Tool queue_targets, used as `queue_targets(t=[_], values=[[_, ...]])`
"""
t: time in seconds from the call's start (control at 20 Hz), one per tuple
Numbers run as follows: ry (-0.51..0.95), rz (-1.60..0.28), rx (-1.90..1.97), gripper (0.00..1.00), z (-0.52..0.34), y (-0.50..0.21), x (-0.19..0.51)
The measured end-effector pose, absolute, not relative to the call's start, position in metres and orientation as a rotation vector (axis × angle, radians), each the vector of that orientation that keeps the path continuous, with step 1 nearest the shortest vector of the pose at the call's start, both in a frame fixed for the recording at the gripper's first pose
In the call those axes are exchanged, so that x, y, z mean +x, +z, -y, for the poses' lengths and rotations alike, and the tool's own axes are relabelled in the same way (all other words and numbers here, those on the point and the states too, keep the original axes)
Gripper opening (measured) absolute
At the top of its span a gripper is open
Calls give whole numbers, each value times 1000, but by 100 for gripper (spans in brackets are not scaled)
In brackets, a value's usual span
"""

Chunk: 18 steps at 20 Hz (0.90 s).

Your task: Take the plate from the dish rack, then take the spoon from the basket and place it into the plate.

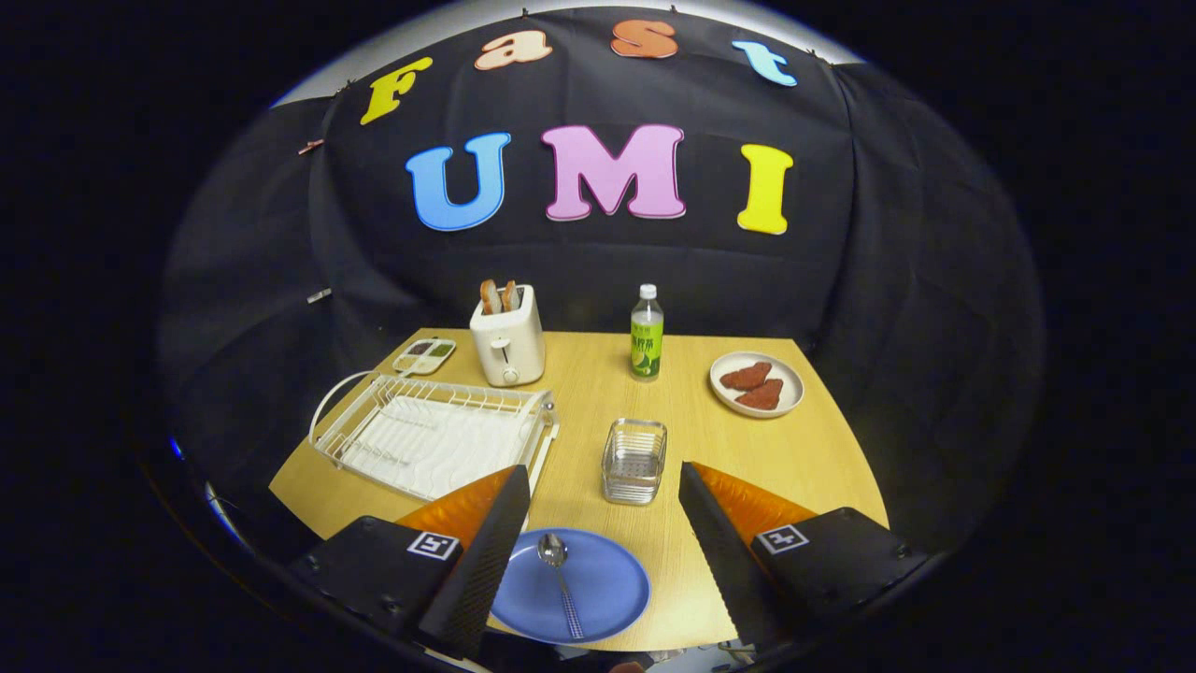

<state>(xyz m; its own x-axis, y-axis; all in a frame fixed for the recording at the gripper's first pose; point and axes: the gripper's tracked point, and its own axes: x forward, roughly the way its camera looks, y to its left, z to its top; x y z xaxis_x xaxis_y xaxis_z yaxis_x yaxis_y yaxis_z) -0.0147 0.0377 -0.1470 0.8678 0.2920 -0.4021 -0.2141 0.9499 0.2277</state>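
Black cloth closes off the back of the booth, and a light wooden table (747, 449) fills the middle and lower part of the frame. Low in the frame the gripper (598, 551) is spread wide, with nothing between its two dark fingers.

Between those fingers, at lower centre, sits the blue plate (607, 598), flat on the table, round and shallow with a plain matte face. On it lies the spoon (559, 579), silvery and slim, its bowl pointing away from the camera and its handle running toward the plate's near rim. Just beyond the fingers, at centre, stands the small clear basket (634, 460), which looks empty. To the left of centre the white dish rack (425, 435) holds no plate.

Judging from this layout, both steps appear complete: plate out of the rack, spoon out of the basket and resting in the plate. What remains is probably only to draw the gripper back without nudging the plate.

Further back stand a white toaster (507, 341) with bread, a green-labelled bottle (646, 334), a small plate with reddish pieces (756, 383) at right, and a small divided dish (425, 355) at left.
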Motion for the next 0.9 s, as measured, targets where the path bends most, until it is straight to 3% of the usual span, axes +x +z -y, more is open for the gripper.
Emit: queue_targets(t=[0.45, 0.9], values=[[205, -218, 123, 99, -11, -54, 1], [161, -171, 132, 96, -3, -40, 1]])
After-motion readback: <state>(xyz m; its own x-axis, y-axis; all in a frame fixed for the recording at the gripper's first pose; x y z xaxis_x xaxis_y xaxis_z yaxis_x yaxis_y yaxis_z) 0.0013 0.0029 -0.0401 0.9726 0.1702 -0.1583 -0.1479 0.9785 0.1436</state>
